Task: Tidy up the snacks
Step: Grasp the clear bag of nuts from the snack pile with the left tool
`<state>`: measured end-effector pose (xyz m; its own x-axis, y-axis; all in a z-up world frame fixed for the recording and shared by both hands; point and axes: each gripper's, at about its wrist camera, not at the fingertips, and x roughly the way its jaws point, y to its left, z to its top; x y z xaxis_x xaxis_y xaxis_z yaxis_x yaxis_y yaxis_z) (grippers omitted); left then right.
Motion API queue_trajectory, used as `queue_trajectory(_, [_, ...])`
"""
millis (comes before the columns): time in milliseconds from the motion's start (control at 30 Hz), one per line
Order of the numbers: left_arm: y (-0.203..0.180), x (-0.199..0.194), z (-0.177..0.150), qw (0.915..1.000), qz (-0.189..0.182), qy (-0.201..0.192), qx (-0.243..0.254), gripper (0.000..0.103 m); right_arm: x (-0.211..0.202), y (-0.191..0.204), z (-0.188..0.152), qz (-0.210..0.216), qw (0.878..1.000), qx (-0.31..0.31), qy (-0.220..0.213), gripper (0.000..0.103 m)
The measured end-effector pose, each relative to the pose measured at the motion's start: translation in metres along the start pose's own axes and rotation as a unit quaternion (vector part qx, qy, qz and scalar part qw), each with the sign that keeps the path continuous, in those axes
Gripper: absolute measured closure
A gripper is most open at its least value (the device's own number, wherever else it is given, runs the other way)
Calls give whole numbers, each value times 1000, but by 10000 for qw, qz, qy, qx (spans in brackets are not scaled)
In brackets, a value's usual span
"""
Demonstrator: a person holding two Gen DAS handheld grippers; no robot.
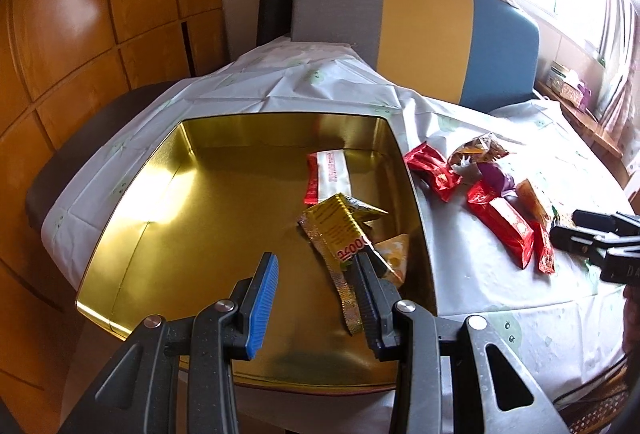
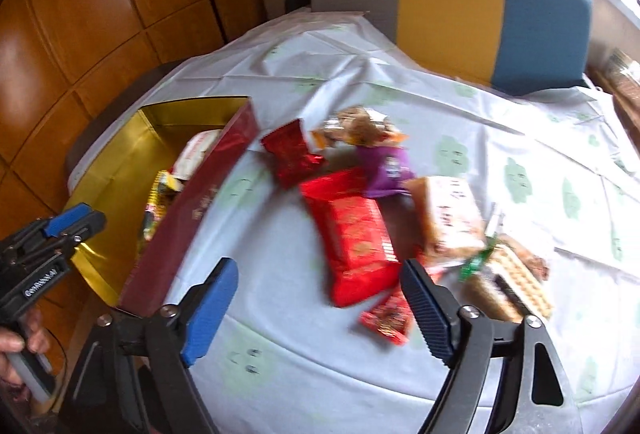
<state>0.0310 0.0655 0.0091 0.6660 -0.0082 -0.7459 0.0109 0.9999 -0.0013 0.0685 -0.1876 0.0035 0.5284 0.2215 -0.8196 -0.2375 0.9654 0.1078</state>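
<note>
An open tin (image 1: 200, 214), gold inside and maroon outside (image 2: 192, 218), stands on the left of the table. In it lie a red-and-white packet (image 1: 330, 174), a gold packet (image 1: 336, 230) and a yellow one (image 1: 396, 254). My left gripper (image 1: 316, 274) hovers over the tin, open, with nothing between its pads. To the right of the tin, loose snacks lie on the cloth: a big red packet (image 2: 352, 234), a smaller red one (image 2: 290, 152), a purple one (image 2: 386, 166) and a wafer pack (image 2: 516, 282). My right gripper (image 2: 320, 302) stands wide open just before the big red packet, its pads clear of it.
A white cloth with green prints (image 2: 520, 138) covers the table. Behind it stands a chair with a grey, yellow and blue back (image 1: 420, 30). Wooden panels (image 1: 80, 14) fill the left; a curtained window is at the right. A hand (image 2: 16, 346) holds the left gripper's handle.
</note>
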Motion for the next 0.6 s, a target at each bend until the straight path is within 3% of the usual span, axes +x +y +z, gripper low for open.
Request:
queue_trajectory(467, [-26,-7,4,9988,12,-88,484,64,-25,-115,-2,-887,9927,814,-75,16])
queue_trajectory(600, [-37,-6,5,9980,19,-64,629,64,-22,-144,-3,-960,9862,1351,-29,15])
